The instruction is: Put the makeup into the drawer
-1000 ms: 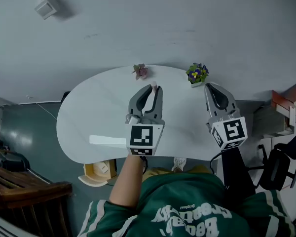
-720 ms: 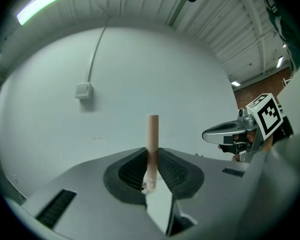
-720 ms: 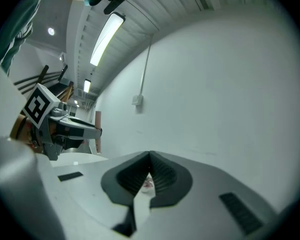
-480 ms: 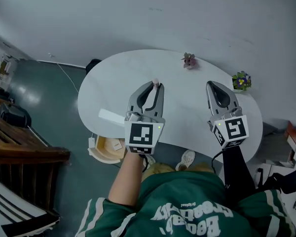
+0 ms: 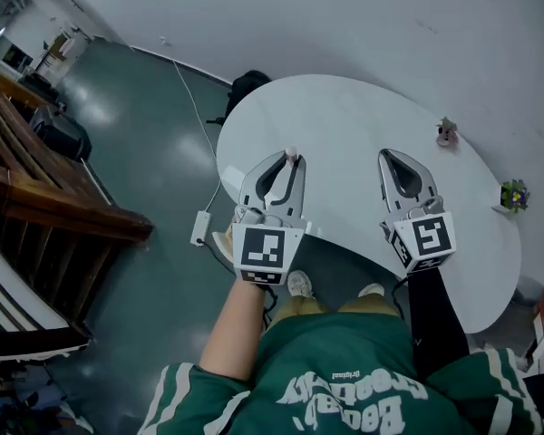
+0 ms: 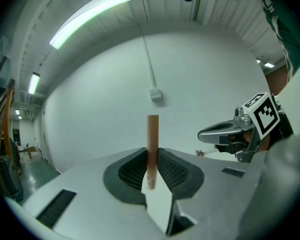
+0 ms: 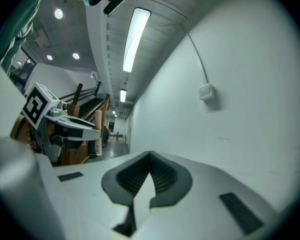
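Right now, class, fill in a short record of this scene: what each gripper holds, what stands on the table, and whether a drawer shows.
Left gripper: shut on a slim pinkish-brown makeup stick, held upright
Right gripper: jaws together, nothing between them
White oval table: pink-flowered pot and purple-and-yellow-flowered pot near its far edge
Drawer: not in view

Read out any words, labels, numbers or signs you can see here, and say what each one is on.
No text reads clearly.
Green shirt: white lettering, upside down, too warped to read.
Cubes of the left gripper and right gripper: square marker patterns, no letters.
Slim pinkish-brown makeup tube in the left gripper: tiny marks, too small.
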